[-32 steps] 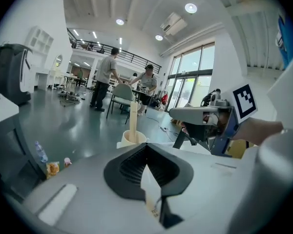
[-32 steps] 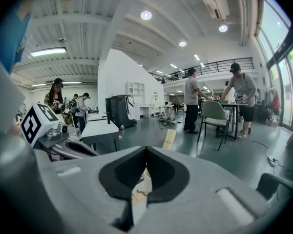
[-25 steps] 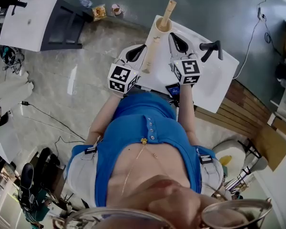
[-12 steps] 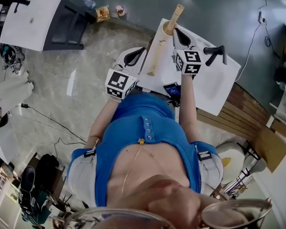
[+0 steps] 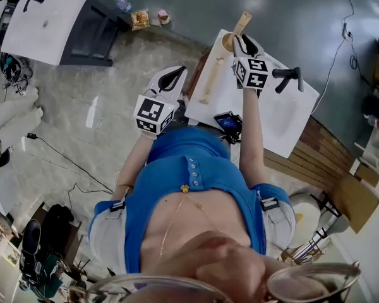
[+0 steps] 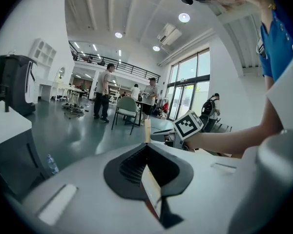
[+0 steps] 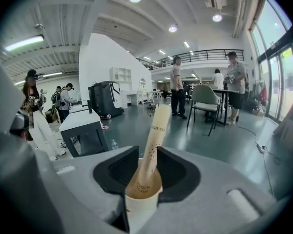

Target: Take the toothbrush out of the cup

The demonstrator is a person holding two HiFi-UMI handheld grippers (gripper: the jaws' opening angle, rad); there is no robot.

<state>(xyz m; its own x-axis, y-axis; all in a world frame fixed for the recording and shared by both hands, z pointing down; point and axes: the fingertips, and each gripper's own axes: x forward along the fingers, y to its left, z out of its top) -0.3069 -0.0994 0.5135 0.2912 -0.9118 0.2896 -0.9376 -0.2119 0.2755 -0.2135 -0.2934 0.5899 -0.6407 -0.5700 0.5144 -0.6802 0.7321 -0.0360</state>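
While the toothbrush point(image 7: 154, 140) stands in its kraft-paper sleeve, leaning a touch to the right and poking well above the rim, its lower end sits inside the paper cup point(image 7: 139, 212). Nothing has been lifted yet.

Now your right gripper point(image 7: 147, 152): its jaws have just been opening and stand apart, one on each side of the sleeve, just above the cup's rim. No pad presses on it that I can see. That reads to me as the setup for the pinch.

Close on the sleeve's flat faces a little above the rim, so the pads don't catch the cup's lip. Square the jaws to that lean before you squeeze, because a cardboard sleeve will probably slip or crease if it's nipped on a corner. Then draw it out along the line of the lean. The cup looks light and nothing holds it down, so it may come along otherwise.

Your left gripper point(image 5: 177, 73) is out beside the left edge of the white table point(image 5: 284, 106), well apart from the cup. Its jaws are drawn together, with only a pale sliver in the seam that I can't identify. If the cup rides up, I'd bring that hand in to steady its wall.

The cup sits near the table's far left corner, so keep the pull gentle.
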